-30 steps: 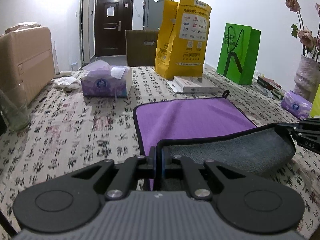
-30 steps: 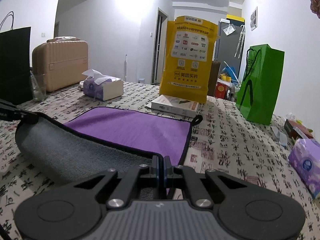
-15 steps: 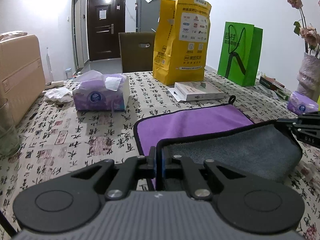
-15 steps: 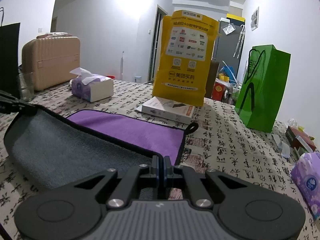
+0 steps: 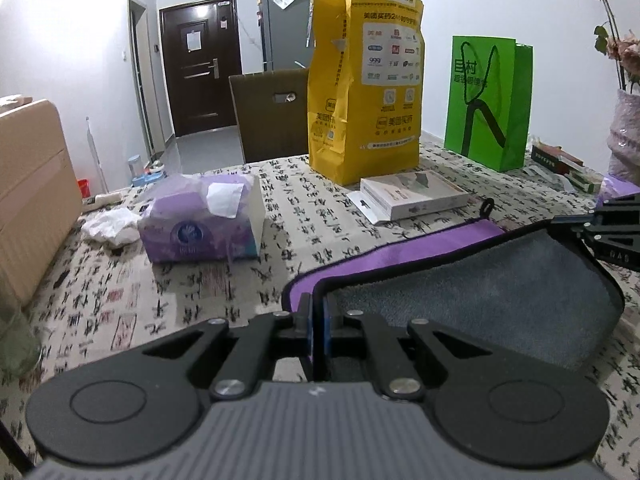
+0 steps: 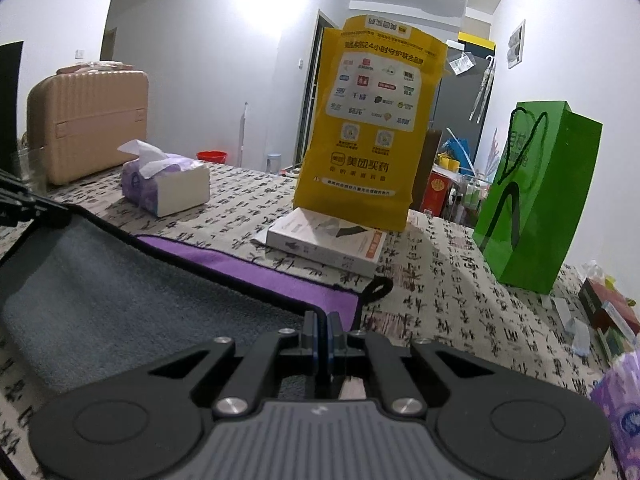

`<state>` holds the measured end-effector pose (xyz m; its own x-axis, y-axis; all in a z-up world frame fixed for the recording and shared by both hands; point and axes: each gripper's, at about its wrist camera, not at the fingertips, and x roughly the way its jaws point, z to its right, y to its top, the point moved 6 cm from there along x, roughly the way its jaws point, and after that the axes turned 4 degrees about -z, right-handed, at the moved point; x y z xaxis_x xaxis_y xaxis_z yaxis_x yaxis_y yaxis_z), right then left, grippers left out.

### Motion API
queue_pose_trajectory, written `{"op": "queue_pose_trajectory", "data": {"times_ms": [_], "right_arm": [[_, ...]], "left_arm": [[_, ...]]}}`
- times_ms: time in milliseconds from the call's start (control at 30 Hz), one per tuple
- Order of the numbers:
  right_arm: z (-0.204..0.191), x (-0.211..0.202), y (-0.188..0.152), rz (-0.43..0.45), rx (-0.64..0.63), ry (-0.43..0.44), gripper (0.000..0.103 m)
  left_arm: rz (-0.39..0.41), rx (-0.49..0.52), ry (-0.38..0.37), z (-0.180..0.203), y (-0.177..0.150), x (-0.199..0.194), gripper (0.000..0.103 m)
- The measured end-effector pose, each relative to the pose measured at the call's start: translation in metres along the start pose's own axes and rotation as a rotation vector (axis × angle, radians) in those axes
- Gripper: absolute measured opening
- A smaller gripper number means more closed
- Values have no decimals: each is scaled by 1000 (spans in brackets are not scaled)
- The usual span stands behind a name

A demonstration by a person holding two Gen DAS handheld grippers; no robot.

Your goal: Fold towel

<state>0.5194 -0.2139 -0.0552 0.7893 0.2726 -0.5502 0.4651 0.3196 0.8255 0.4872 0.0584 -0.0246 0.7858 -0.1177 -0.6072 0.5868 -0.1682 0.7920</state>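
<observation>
The towel (image 5: 472, 292) is purple on one face and grey on the other, with a black hem. It lies on the patterned table, its near half lifted and carried over the far half, grey side up. My left gripper (image 5: 319, 320) is shut on the near left corner. My right gripper (image 6: 321, 332) is shut on the near right corner; the towel (image 6: 120, 292) sags between them. A narrow purple strip (image 6: 256, 268) shows beyond the grey fold. The right gripper also shows at the right edge of the left wrist view (image 5: 612, 232).
A tissue box (image 5: 200, 220) sits left of the towel. A white flat box (image 5: 416, 196), a tall yellow bag (image 5: 368, 80) and a green bag (image 5: 488, 100) stand behind it. A beige suitcase (image 6: 88, 120) is at far left. Small packs (image 6: 608, 312) lie at right.
Both grippers moved forward with the towel's near edge. The grey fold now covers most of the purple face, leaving only a narrow strip at the far edge.
</observation>
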Motion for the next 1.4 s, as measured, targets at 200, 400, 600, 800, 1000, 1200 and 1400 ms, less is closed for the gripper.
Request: {"op": "queue_pose_trajectory", "data": {"times_ms": [200, 400, 600, 800, 1000, 1200, 1400], "right_arm": [[7, 22, 8, -17, 5, 11, 4], [14, 47, 12, -47, 13, 12, 4], [27, 73, 21, -64, 48, 23, 4], [32, 97, 26, -91, 58, 34, 4], [32, 108, 21, -119, 54, 34, 6], [39, 108, 21, -126, 78, 3, 36], [47, 100, 25, -122, 139, 26, 51]], "left_arm": [[-43, -23, -1, -10, 4, 30, 5], [-54, -19, 1, -15, 14, 54, 5], [-68, -29, 6, -21, 25, 77, 5], [-95, -39, 9, -25, 25, 95, 5], [-134, -41, 7, -27, 18, 109, 6], [-143, -101, 63, -38, 18, 111, 42], [-157, -123, 57, -41, 16, 101, 47]]}}
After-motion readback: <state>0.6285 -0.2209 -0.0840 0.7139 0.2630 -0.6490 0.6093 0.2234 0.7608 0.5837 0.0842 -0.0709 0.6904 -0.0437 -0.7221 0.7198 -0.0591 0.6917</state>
